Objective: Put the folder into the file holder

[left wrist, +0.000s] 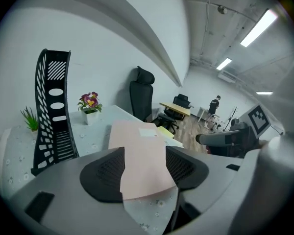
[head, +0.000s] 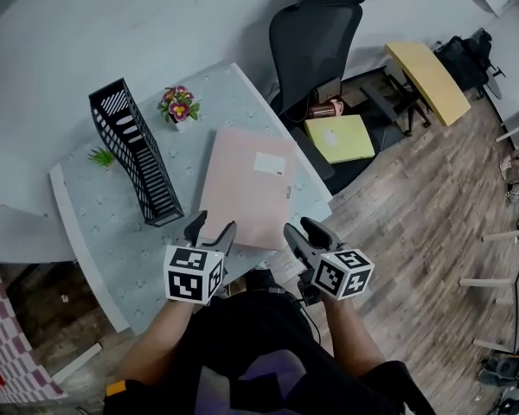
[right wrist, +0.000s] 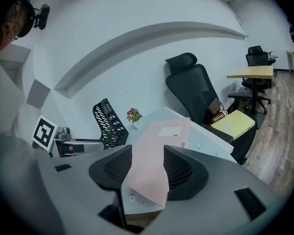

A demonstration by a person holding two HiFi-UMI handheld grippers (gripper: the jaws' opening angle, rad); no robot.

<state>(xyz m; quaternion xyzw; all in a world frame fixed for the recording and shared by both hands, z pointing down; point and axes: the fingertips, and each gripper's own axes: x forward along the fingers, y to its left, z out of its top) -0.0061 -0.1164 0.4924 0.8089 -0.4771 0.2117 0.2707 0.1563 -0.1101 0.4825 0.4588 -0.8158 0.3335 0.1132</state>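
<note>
The left gripper and right gripper are held open and empty by the near edge of the folder. The folder is laid flat on the table, right of the file holder. A chair is seen beyond.

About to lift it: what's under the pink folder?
The folder lies flat on the table; only patterned tabletop shows around it. Anything beneath is covered.

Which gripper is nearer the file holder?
Left. The left gripper is just right of the holder's near end; the right gripper is farther right, across the folder's corner.
</note>
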